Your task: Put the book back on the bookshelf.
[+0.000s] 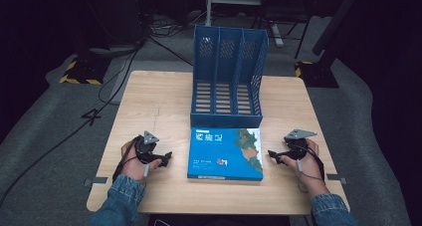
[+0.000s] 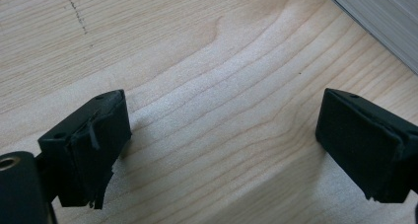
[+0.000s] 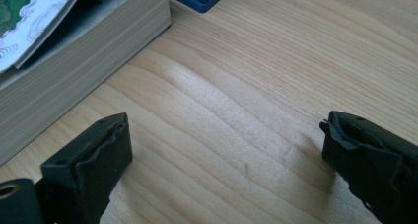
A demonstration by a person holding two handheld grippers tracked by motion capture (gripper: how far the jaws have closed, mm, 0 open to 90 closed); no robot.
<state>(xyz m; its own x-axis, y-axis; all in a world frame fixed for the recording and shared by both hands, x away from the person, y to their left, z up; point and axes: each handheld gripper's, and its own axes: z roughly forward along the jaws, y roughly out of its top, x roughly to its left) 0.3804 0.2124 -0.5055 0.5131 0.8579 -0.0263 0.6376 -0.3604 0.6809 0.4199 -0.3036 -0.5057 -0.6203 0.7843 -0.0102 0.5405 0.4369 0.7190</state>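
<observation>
Blue-covered book [image 1: 225, 154] lies flat on the wooden tabletop [image 1: 154, 101], touching the front lip of the blue file rack [image 1: 226, 76], so I judge it's staged to be stood into a slot. My left tongs [image 1: 166, 159] sit just left of the book and my right tongs [image 1: 272, 155] just right of it, both released with nothing between the jaws, flanking it for a two-sided pickup. Right gripper view adds the book's thick page edge [image 3: 74, 76] and lifted cover; the high view shows just its cover art.
</observation>
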